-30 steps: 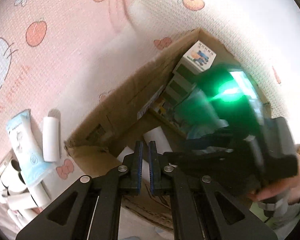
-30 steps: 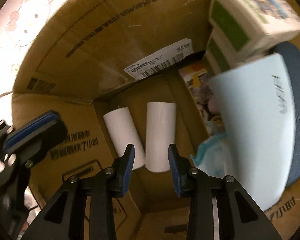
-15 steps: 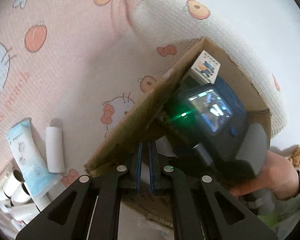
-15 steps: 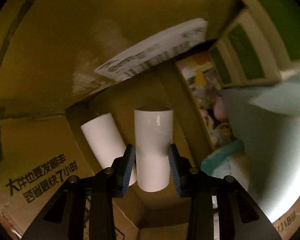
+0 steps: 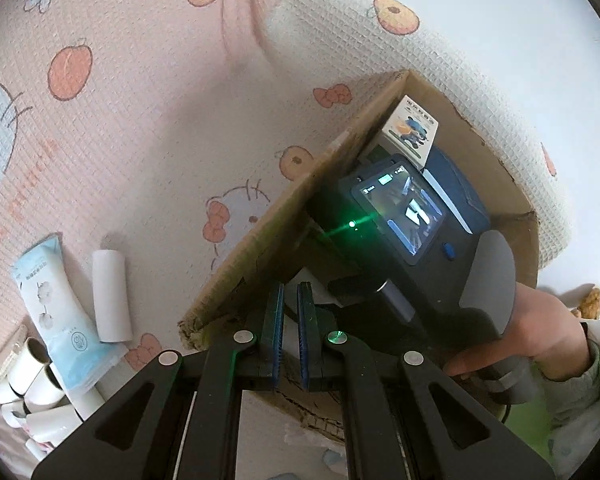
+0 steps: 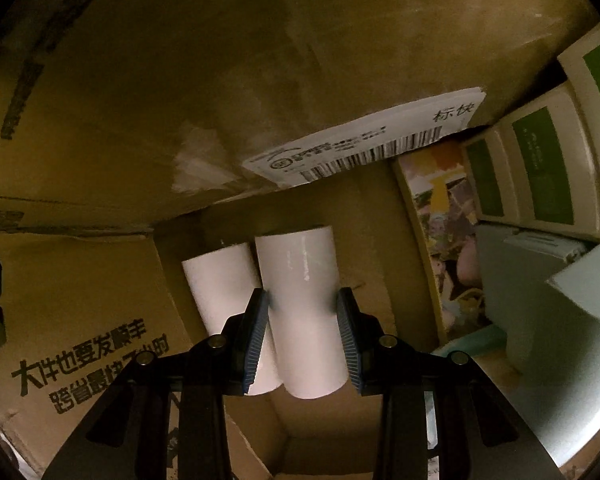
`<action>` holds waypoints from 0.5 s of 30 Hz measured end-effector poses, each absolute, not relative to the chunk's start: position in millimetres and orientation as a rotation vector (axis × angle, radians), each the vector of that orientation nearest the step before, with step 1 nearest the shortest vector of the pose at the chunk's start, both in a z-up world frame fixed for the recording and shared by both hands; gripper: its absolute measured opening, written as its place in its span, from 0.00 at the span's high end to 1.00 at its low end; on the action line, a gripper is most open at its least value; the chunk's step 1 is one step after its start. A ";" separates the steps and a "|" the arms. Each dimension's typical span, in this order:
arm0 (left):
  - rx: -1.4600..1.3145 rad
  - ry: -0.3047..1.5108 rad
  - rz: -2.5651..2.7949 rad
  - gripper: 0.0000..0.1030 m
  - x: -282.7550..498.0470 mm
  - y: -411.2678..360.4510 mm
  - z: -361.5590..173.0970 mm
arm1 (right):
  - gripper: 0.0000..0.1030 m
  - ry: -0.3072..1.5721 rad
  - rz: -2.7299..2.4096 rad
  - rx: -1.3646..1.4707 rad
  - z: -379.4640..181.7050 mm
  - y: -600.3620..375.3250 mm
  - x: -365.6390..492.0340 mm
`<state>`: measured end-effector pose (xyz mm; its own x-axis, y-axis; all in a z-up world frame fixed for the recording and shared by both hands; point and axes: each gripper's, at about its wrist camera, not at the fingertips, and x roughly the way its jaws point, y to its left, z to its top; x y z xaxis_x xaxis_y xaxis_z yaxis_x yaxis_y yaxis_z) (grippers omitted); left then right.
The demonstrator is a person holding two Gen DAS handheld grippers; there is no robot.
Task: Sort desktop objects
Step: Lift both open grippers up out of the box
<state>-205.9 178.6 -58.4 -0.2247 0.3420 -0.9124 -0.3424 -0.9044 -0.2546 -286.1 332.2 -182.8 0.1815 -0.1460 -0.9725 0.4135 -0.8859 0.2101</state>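
Note:
My right gripper (image 6: 303,300) is shut on a white paper roll (image 6: 300,280) and reaches steeply down inside the cardboard box (image 6: 180,80). The held roll hangs right beside a second white roll (image 6: 220,280) that lies on the box floor. From the left wrist view I see the right gripper's body with its lit screen (image 5: 396,216) deep in the box (image 5: 284,216), with its fingers hidden. My left gripper (image 5: 290,336) is shut on nothing and hovers over the box's near corner. Another white roll (image 5: 110,296) lies on the pink mat.
Green-and-white cartons (image 6: 540,168) and a pale blue object (image 6: 560,340) fill the box's right side. A blue tissue pack (image 5: 56,304) and a pile of several white rolls (image 5: 36,384) lie at the mat's lower left. A person's hand (image 5: 540,332) holds the right gripper.
The right gripper has sunk deeper into the box with its roll, bringing it down next to the lying roll. The left gripper has stayed shut near the box's corner.

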 end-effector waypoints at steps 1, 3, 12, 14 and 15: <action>-1.610 0.011 2.172 0.94 -204.8 179.7 -58.0 | 0.68 0.226 -1.734 2.038 -183.4 333.4 -286.9; -1.603 0.022 2.175 0.94 -202.7 182.1 -57.6 | 0.68 0.173 -1.739 2.035 -183.1 338.4 -289.7; -1.596 0.048 2.163 0.94 -196.4 191.5 -57.0 | 0.68 0.208 -1.927 1.914 -143.3 365.0 -289.7; -1.595 0.046 2.158 0.95 -195.4 193.6 -55.5 | 0.68 0.237 -1.981 1.870 -128.0 370.9 -284.9; -1.596 0.046 2.153 0.95 -194.6 195.5 -54.8 | 0.68 0.246 -2.018 1.844 -119.1 374.8 -281.6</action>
